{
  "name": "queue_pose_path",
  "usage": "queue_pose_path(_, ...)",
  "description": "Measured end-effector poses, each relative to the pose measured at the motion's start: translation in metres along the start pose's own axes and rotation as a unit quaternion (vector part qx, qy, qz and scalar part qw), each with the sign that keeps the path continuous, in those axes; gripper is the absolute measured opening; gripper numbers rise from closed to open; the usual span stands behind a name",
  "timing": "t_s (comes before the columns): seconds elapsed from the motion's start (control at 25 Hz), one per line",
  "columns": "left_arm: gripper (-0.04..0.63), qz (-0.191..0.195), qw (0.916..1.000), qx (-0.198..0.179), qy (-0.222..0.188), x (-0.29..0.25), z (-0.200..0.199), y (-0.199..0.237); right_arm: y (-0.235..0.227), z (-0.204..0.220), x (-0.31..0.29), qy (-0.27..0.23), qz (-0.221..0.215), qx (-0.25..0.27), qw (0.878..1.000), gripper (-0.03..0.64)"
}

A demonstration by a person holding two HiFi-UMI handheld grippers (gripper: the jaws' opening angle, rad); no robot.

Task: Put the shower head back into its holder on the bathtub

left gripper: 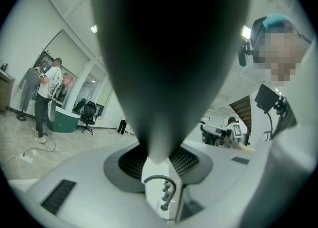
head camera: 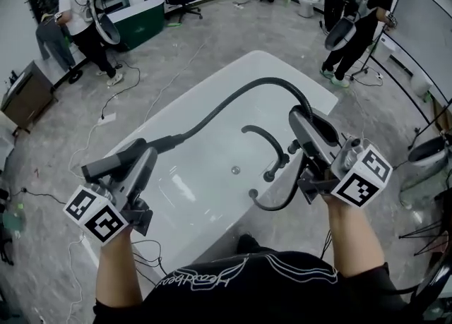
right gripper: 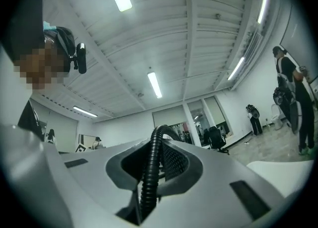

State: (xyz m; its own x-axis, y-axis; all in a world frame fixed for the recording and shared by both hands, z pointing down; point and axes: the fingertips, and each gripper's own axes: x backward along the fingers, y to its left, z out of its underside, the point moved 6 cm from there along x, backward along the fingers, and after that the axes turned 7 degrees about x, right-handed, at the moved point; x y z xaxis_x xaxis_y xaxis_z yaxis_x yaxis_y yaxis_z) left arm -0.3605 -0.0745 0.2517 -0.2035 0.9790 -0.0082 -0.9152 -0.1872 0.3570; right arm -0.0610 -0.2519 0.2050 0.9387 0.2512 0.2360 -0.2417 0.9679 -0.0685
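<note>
The left gripper [head camera: 134,169] has its fingers [left gripper: 74,185] closed about halfway on the dark shower head [head camera: 106,165]. In the left gripper view the tapering handle fills the gap between them and blocks most of the picture. The left forearm reaches forward from the person's body, and the gripper lies roughly level over the near left rim of the white bathtub [head camera: 296,61].

The right gripper [head camera: 309,126] has its fingers [right gripper: 238,185] drawn narrow around the black ribbed hose [head camera: 233,95], which stands up between them in the right gripper view. This gripper tips slightly upward, so ceiling and strip lights fill most of its view. The right forearm stretches out over the near right side of the tub.

The hose arcs from the shower head across the tub to the right gripper, then loops down beside the black faucet [head camera: 265,139] on the tub's right edge. The shower head is well apart from that faucet.
</note>
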Motion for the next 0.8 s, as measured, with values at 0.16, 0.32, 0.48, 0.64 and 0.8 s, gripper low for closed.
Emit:
queue_pose_path(0.16, 0.132, -0.006, 1.0, -0.006, -0.001, -0.015, -0.006, -0.001, -0.026, -0.01, -0.027, -0.02, -0.005, 0.02, 1.0, 0.049)
queue_pose_path(0.32, 0.132, -0.01, 0.9999, -0.011, -0.004, -0.01, -0.002, 0.013, -0.033, 0.008, -0.055, -0.016, -0.001, 0.05, 0.999, 0.049)
queue_pose_path(0.48, 0.132, -0.007, 0.9998, -0.016, 0.004, -0.02, 0.012, 0.014, -0.055, 0.03, -0.058, -0.014, 0.016, 0.054, 0.998, 0.049)
queue_pose_path(0.64, 0.132, -0.006, 0.9998, 0.001, 0.019, -0.054, 0.029, 0.003, -0.097, 0.045, -0.047, -0.018, 0.036, 0.047, 0.998, 0.049)
queue_pose_path(0.8, 0.132, -0.005, 0.9992, 0.01, 0.038, -0.054, 0.04, 0.011, -0.099, 0.068, -0.051, -0.01, 0.048, 0.032, 0.998, 0.049)
